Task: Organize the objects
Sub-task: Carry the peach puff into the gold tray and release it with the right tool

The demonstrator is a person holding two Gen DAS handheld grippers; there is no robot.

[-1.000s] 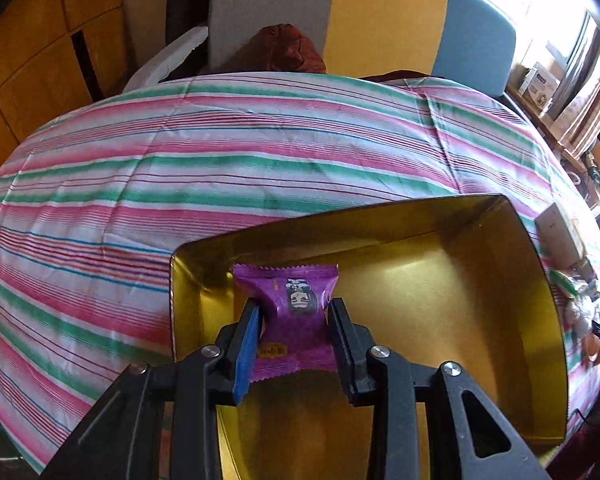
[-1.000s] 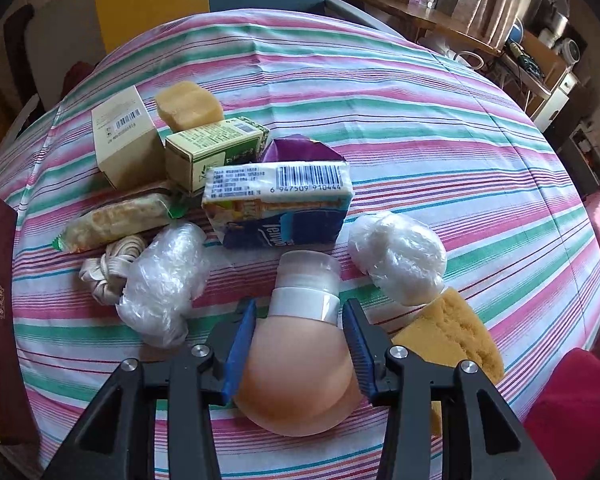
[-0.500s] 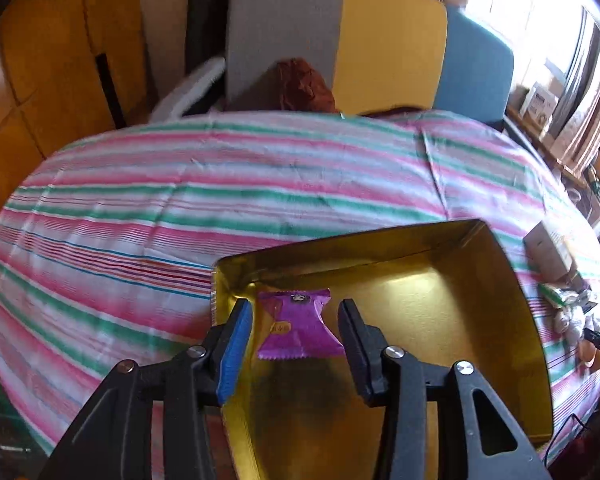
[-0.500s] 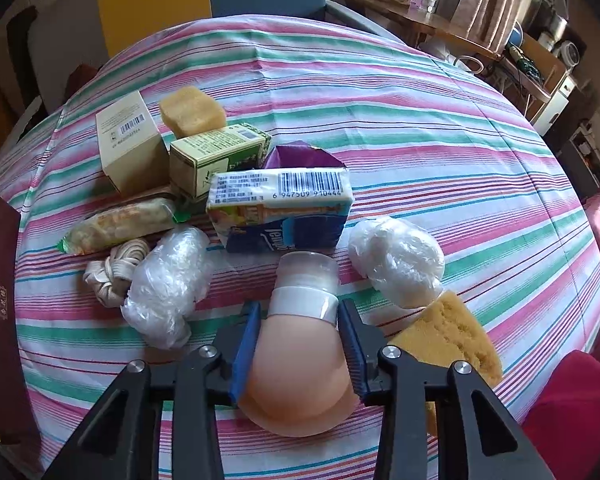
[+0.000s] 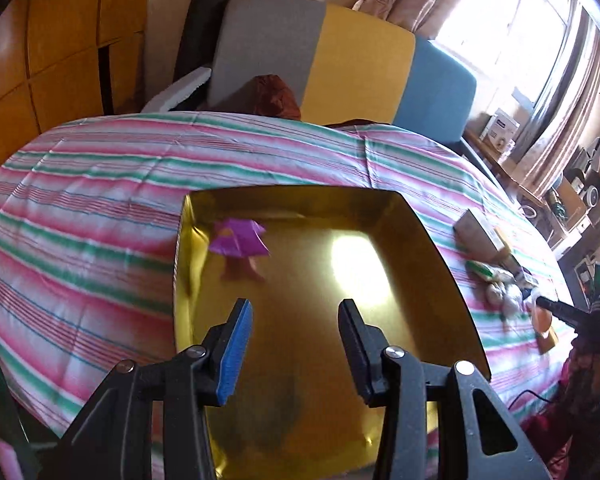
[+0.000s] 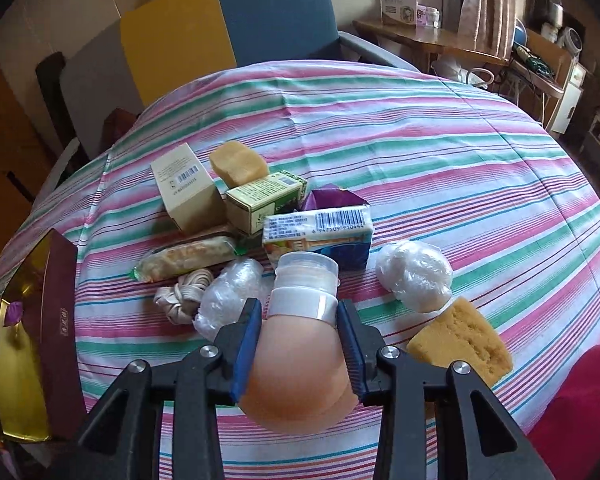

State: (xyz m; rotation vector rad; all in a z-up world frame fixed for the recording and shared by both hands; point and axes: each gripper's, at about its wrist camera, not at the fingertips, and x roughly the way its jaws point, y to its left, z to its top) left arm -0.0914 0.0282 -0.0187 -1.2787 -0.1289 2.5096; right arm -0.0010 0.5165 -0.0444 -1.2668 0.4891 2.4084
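Observation:
A gold-lined box (image 5: 432,248) sits on the striped tablecloth. A purple snack packet (image 5: 240,240) lies loose in its far left corner. My left gripper (image 5: 295,306) hovers above the box, open, with nothing between its fingers. In the right wrist view my right gripper (image 6: 300,306) is shut on a peach squeeze bottle (image 6: 300,368) with a clear cap, its pads pressing just below the white collar. The bottle hangs a little above the cloth, cap pointing away. The same gold box (image 6: 20,360) and purple packet (image 6: 14,312) show at the far left.
Beyond the bottle lies a cluster: beige carton (image 6: 184,192), green box (image 6: 264,200), tissue pack (image 6: 320,232), snack bar (image 6: 188,258), cord bundle (image 6: 184,296), two plastic-wrapped balls (image 6: 414,276), two yellow sponges (image 6: 460,348). A maroon box wall (image 6: 60,320) stands left. Chairs line the table's far edge.
My left gripper let go of the purple packet in the box, opened, and drew back and up. My right gripper closed on the peach bottle and raised it slightly.

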